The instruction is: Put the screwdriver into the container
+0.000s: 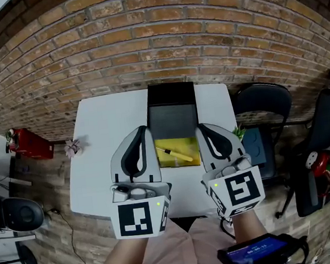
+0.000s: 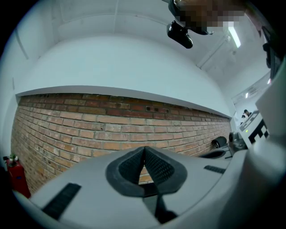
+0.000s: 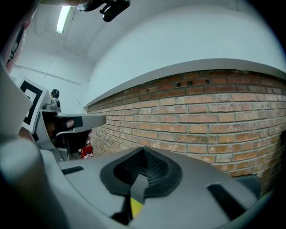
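A screwdriver (image 1: 175, 154) with a yellow handle lies on the yellow part (image 1: 185, 158) of the black container (image 1: 172, 117) at the middle of the white table (image 1: 105, 146). My left gripper (image 1: 143, 131) hangs just left of it and my right gripper (image 1: 203, 129) just right of it, both held level above the table. In the left gripper view the pads (image 2: 154, 167) meet with nothing between them. In the right gripper view the right gripper (image 3: 143, 154) is likewise shut and empty, with a sliver of yellow (image 3: 136, 206) showing below the jaws.
A brick wall (image 1: 156, 47) runs behind the table. A small pink object (image 1: 73, 147) sits near the table's left edge. A red fire extinguisher (image 1: 28, 144) lies on the floor at the left. A black chair (image 1: 262, 103) stands at the right.
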The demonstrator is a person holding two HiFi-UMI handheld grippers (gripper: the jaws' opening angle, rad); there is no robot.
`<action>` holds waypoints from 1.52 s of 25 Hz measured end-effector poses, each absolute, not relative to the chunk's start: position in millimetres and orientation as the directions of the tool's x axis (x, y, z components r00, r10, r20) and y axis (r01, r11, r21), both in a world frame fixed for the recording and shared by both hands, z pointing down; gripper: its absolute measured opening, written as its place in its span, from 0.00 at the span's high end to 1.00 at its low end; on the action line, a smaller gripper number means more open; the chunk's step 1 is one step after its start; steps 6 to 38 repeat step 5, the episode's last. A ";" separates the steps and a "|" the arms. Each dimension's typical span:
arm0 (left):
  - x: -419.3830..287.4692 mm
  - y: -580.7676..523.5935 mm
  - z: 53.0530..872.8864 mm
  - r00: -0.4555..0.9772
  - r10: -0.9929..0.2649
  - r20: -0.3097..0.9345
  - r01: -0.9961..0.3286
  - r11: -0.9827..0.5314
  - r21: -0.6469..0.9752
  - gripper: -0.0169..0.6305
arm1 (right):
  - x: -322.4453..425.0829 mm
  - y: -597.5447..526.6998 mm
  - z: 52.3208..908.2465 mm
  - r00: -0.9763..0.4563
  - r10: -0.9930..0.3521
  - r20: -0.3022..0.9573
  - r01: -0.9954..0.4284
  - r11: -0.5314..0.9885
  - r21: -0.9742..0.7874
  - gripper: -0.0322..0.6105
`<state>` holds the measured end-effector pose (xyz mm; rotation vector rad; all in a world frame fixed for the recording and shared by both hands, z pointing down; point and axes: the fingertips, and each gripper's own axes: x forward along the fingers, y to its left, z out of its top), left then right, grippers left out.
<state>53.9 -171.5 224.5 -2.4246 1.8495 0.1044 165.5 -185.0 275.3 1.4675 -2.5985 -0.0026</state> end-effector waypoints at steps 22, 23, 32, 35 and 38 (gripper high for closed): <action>53.8 -173.8 227.1 0.262 -0.959 -0.105 -0.965 -0.260 -0.029 0.95 | 165.1 -186.7 277.8 -0.510 -0.849 0.138 -0.849 0.523 0.077 0.95; 53.8 -173.8 227.1 0.262 -0.959 -0.105 -0.965 -0.260 -0.029 0.95 | 165.1 -186.7 277.8 -0.510 -0.849 0.138 -0.849 0.523 0.077 0.95; 53.8 -173.8 227.1 0.262 -0.959 -0.105 -0.965 -0.260 -0.029 0.95 | 165.1 -186.7 277.8 -0.510 -0.849 0.138 -0.849 0.523 0.077 0.95; 53.8 -173.8 227.1 0.262 -0.959 -0.105 -0.965 -0.260 -0.029 0.95 | 165.1 -186.7 277.8 -0.510 -0.849 0.138 -0.849 0.523 0.077 0.95; 53.8 -173.8 227.1 0.262 -0.959 -0.105 -0.965 -0.260 -0.029 0.95 | 165.1 -186.7 277.8 -0.510 -0.849 0.138 -0.849 0.523 0.077 0.95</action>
